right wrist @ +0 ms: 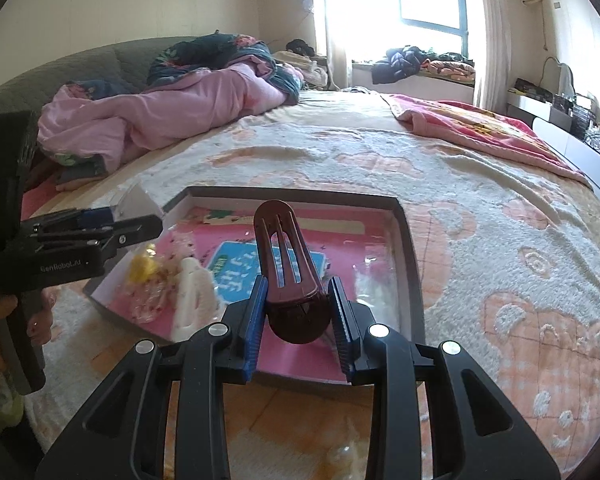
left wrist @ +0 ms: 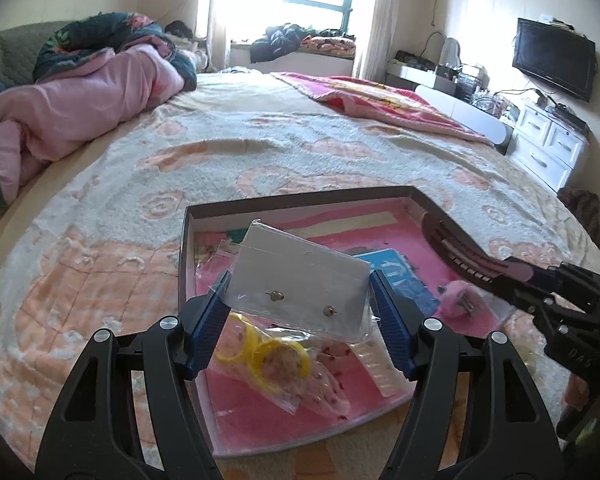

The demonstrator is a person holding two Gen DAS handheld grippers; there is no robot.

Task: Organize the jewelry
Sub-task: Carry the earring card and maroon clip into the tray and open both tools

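- The step in hand looks like carrying two pieces to the shallow box point(left wrist: 188, 240) that lies on the bed point(left wrist: 260, 140); both pieces hang over the box's inside, neither yet laid down.
- The left gripper point(left wrist: 298, 300) has its jaws clamped across a white earring card point(left wrist: 300, 276) in a clear sleeve, two small studs showing on its face. The card floats above the box's near-left part, over a bag of yellow rings point(left wrist: 272, 356).
- The right gripper point(right wrist: 298, 320) has its jaws pressed together on the base of a dark brown hair clip point(right wrist: 288, 264), which sticks out forward above the box's near-right part.
- Already in the box: the ring bag, a white clip point(right wrist: 192, 296), a pink fuzzy piece point(left wrist: 456, 300) and a blue printed card point(right wrist: 236, 268) near the middle.
- Next, I judge, each piece needs a free patch of the pink floor: the brown clip fits best toward the box's far-right corner, which looks bare; the card needs lowering flat before the jaws part.
- The box's dark rim stands up all round, so each piece has to come down from above, not slide in.
- The two grippers sit close over the box; lowering one at a time would keep them from knocking. Beyond the box the bed is open on the far side.
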